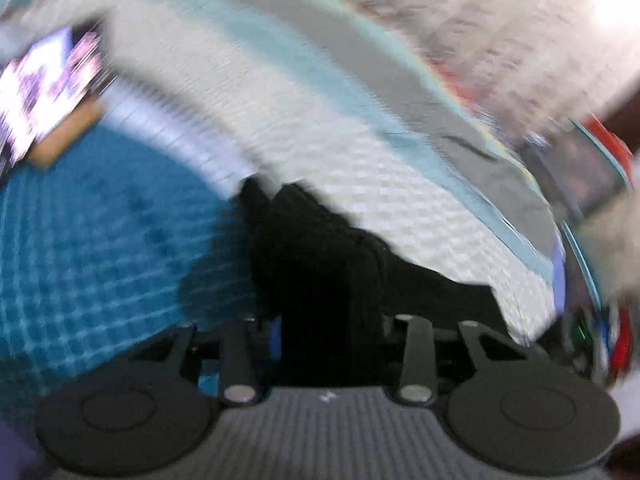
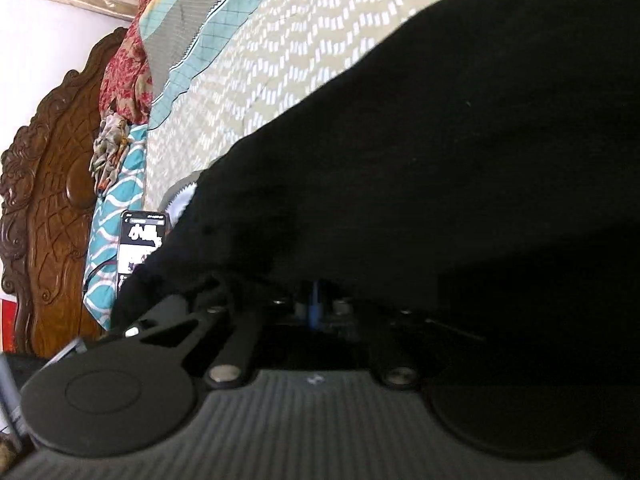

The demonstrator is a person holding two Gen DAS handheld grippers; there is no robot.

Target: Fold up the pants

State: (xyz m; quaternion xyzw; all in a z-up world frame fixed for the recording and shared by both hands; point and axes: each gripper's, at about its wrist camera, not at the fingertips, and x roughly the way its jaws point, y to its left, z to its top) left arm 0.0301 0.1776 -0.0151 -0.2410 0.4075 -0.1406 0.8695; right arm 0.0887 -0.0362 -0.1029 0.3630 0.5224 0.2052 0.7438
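Bed (image 1: 360, 168) is the work surface: patterned cream bedspread with a teal border, and the left view is heavily motion-blurred. There your left hand-held gripper (image 1: 328, 332) sits clenched on a bunched ridge of the black pants (image 1: 320, 260), which run forward from the jaws across the bedspread. Likely you're holding a hem or waist edge to carry it over for a fold. Blue blanket (image 1: 100, 232) is on the left, a lit phone (image 1: 48, 84) beyond it; open bedspread is ahead.

Right view: carved wooden headboard (image 2: 48, 200) and white wall on the left, with red floral cloth (image 2: 128, 64) and the phone in front of the headboard. The pants drape over your right hand-held gripper (image 2: 316, 300) and hide the fingers, so I can't tell whether it's gripping. Clear bedspread lies up and left of the cloth edge; my read is fold that way, short of the phone.
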